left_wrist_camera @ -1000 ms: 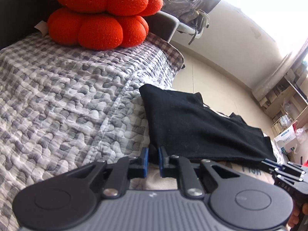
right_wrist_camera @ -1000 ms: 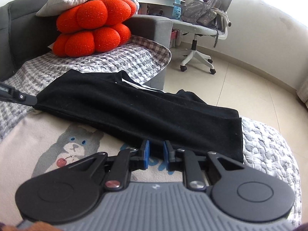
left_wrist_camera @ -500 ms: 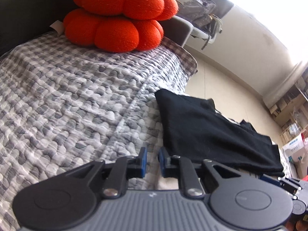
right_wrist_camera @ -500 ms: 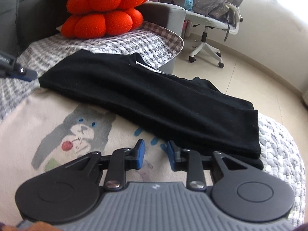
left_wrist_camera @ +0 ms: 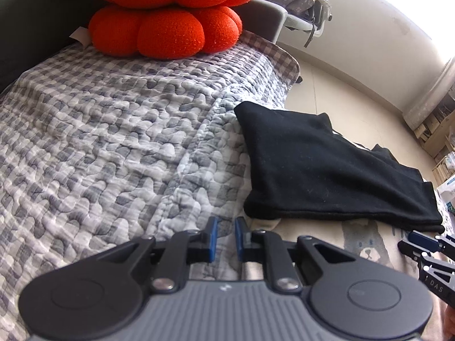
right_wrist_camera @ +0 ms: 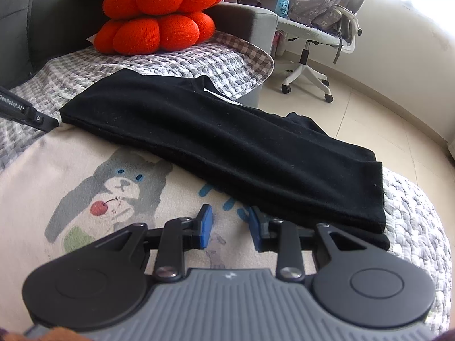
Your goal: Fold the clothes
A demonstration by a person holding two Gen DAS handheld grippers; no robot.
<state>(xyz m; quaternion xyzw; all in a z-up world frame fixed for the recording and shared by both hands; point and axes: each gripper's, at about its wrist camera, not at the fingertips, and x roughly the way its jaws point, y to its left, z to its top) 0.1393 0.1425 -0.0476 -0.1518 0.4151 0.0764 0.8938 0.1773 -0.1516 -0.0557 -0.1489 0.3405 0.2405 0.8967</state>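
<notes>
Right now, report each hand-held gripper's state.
Left hand-held gripper: narrowly open, holding nothing.
Right hand-held gripper: open, empty, over the cream garment.

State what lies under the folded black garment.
The black garment lies partly on a cream cloth printed with a grey cat, and partly on the checked quilt. How far the cream cloth runs beneath it is covered.
</notes>
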